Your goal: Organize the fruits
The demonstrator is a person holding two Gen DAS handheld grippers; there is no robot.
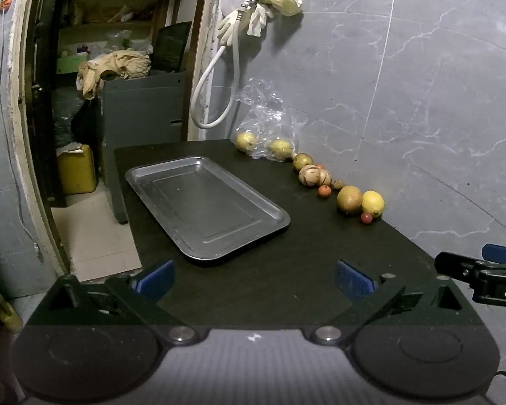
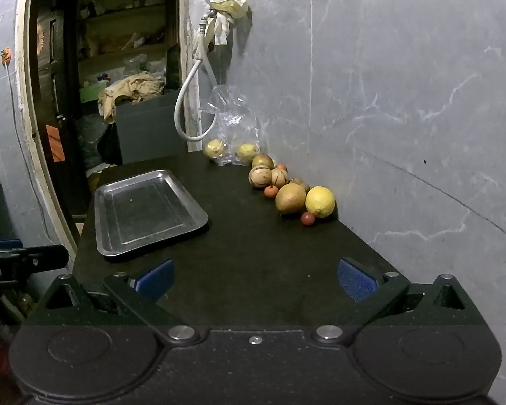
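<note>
Right wrist view: both tools, left tool (image 1: 254,278) and right tool (image 2: 254,278), gape empty. Lemon (image 2: 320,201) at the desk's wall edge looks firm, rollable; pinch its middle.

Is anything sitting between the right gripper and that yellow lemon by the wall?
Nothing visible blocks it. The right gripper is open over bare tabletop, and the lemon lies ahead against the wall. A small red fruit sits just in front of it, a brownish fruit touching its left.
</note>
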